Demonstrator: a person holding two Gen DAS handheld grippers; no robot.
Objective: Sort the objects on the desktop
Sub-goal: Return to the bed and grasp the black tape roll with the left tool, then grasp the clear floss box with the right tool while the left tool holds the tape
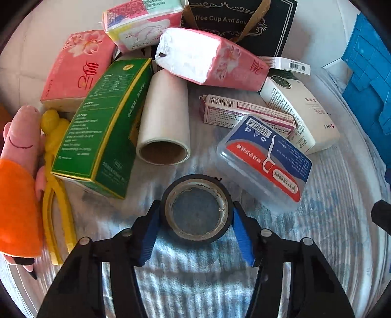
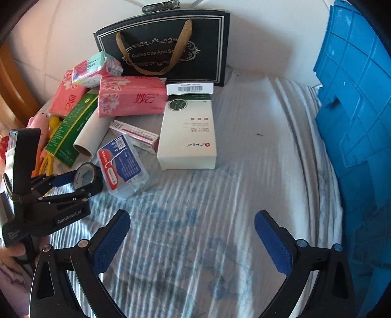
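Tape roll (image 1: pixel 196 212) lies flat on the striped cloth (image 1: pixel 195 269), just beside the floss box (image 1: pixel 265 160); my left gripper (image 1: pixel 196 215) pinches its sides. My right gripper (image 2: pixel 193 242) hangs wide, nothing between its pads.

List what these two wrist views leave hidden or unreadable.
- Blue crate: cut off by the right edge in both views; its inside is unseen.
- Yellow toy: left wrist view, partly behind the green box.
- Clip: right wrist view, cropped by the top edge.
- White box: print too small to read.
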